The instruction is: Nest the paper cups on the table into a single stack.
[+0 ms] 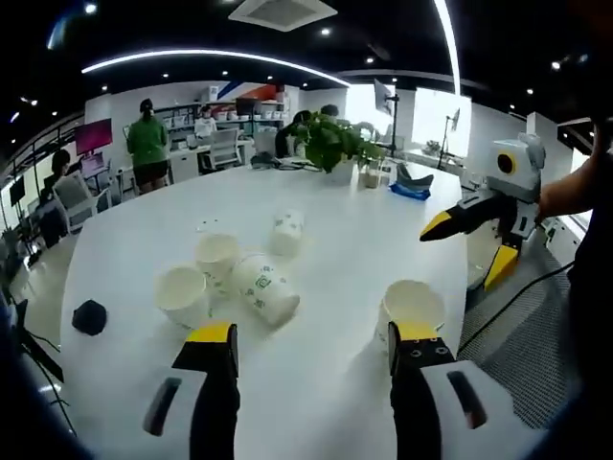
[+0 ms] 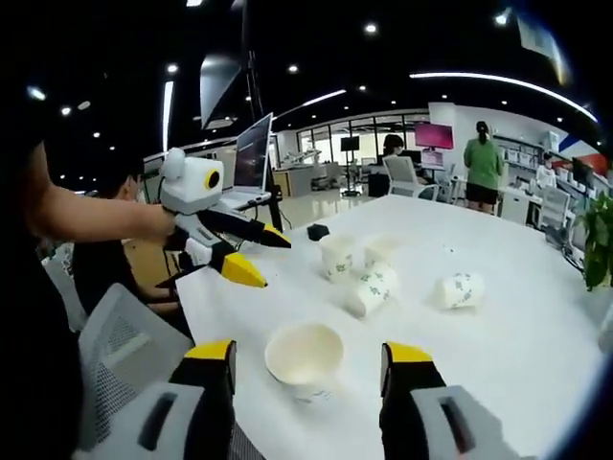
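Several white paper cups lie on the round white table (image 1: 335, 220). Two stand upright (image 1: 182, 292) (image 1: 217, 257), and two with green print lie on their sides (image 1: 265, 287) (image 1: 286, 233). One more upright cup (image 1: 412, 305) (image 2: 305, 356) stands alone near the table edge. My left gripper (image 1: 313, 335) is open over the table, short of the cups; it also appears from the side (image 2: 263, 259). My right gripper (image 2: 309, 355) is open with the lone cup ahead between its jaws, untouched. It hangs in the air by the table edge (image 1: 465, 254).
A small black object (image 1: 89, 316) (image 2: 318, 231) lies near the cup cluster. A potted plant (image 1: 330, 142) and a blue item (image 1: 410, 190) sit at the far side. A grey mesh chair (image 1: 517, 326) stands by the table edge. People stand at desks behind.
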